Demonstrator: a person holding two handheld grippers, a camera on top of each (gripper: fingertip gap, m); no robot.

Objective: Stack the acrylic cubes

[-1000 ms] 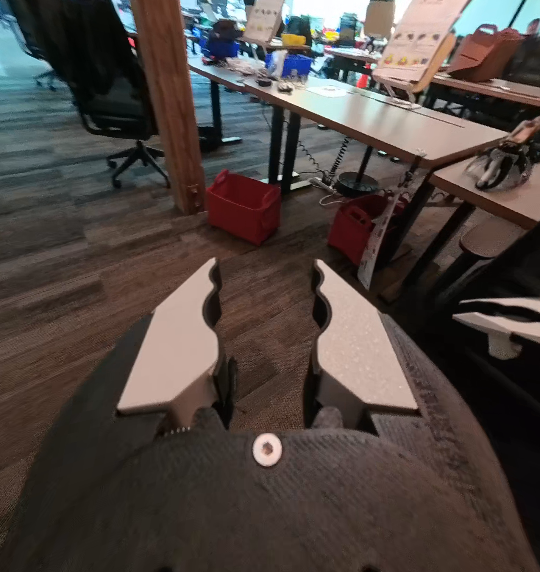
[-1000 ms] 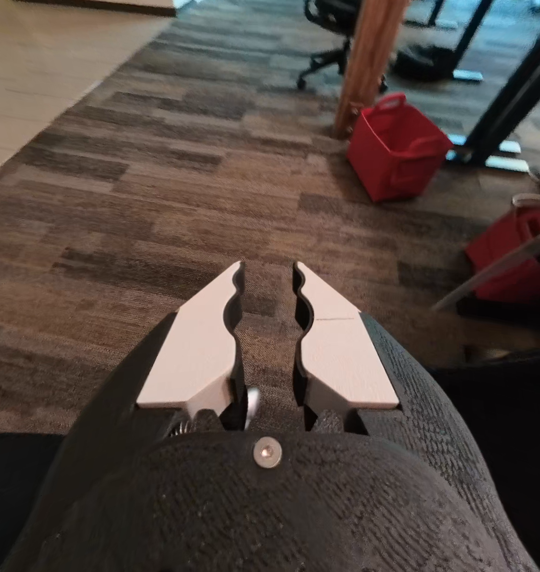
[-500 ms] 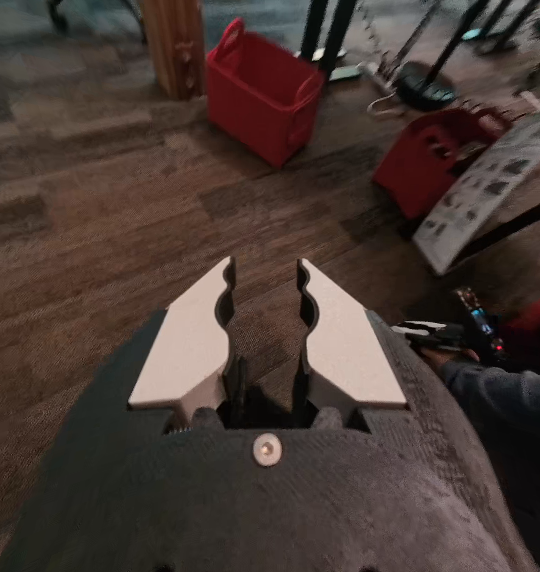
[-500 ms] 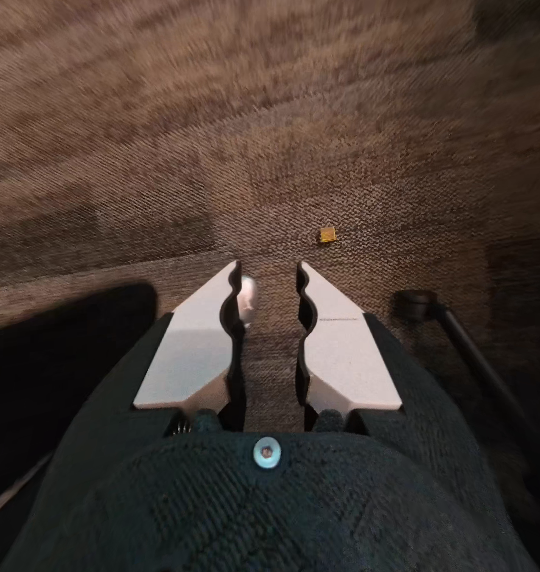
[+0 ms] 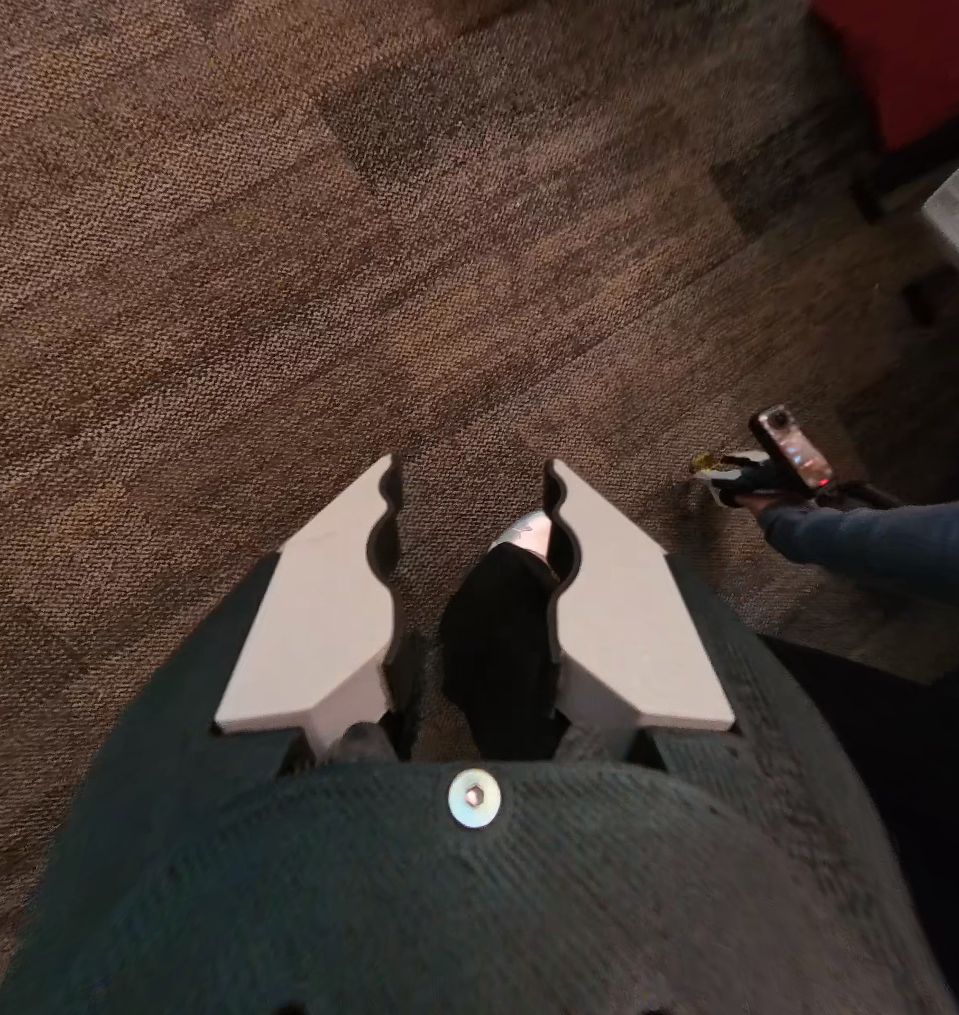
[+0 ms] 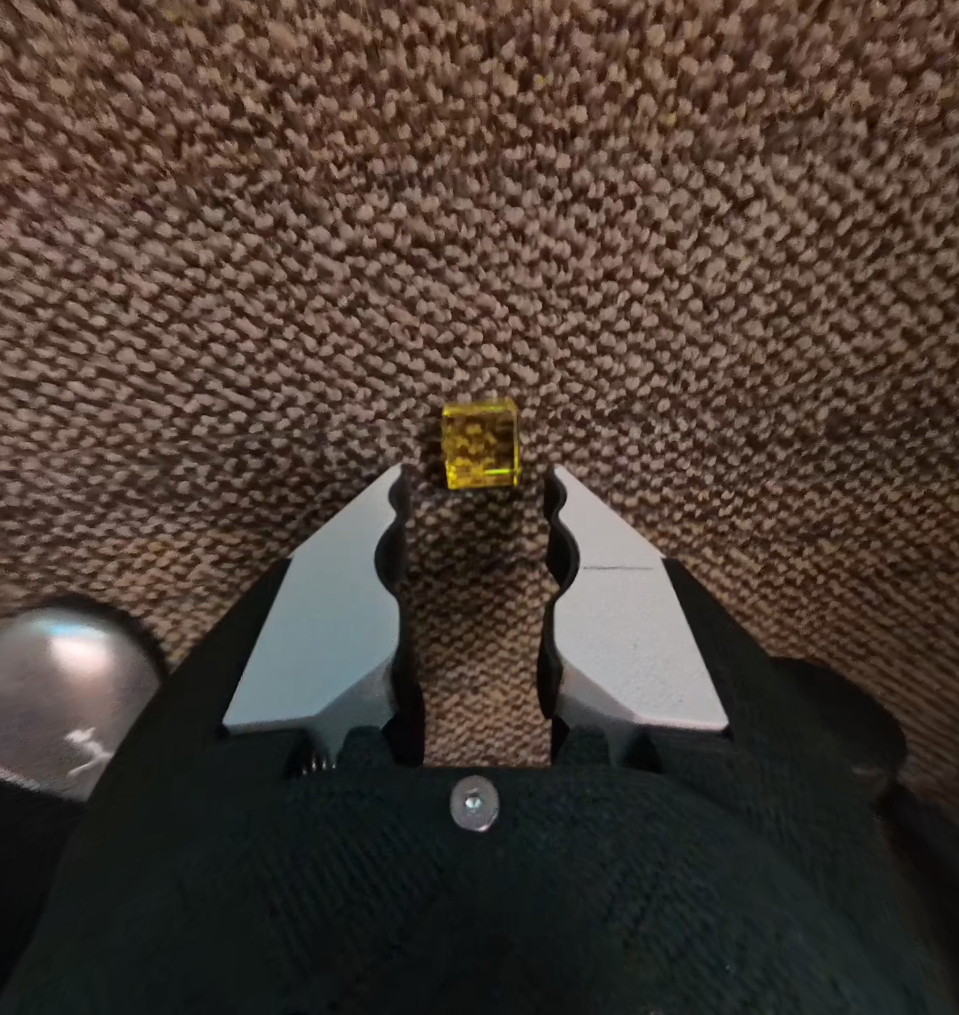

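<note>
My right claw (image 6: pixel 474 475) stands open low over the carpet (image 6: pixel 686 247), the clear yellow cube (image 6: pixel 480 444) just beyond its tips, untouched. I should centre both pads on it before squeezing. My left claw (image 5: pixel 469 472) hangs open and empty.

My right gripper (image 6: pixel 476 475) has 2 matt, pale, faintly grainy fingers (image 6: pixel 334 593) lined with black pads, set in a black body of ribbed, printed-looking plastic with 1 shiny metal screw (image 6: pixel 474 805). Just past its tips a cube (image 6: pixel 480 442) looks glossy, clear yellow, like resin or plastic. The carpet (image 6: pixel 686 274) is rough brown looped pile. I see a glossy grey shoe (image 6: pixel 54 686) and a soft dark cloth sleeve (image 5: pixel 873 535).
</note>
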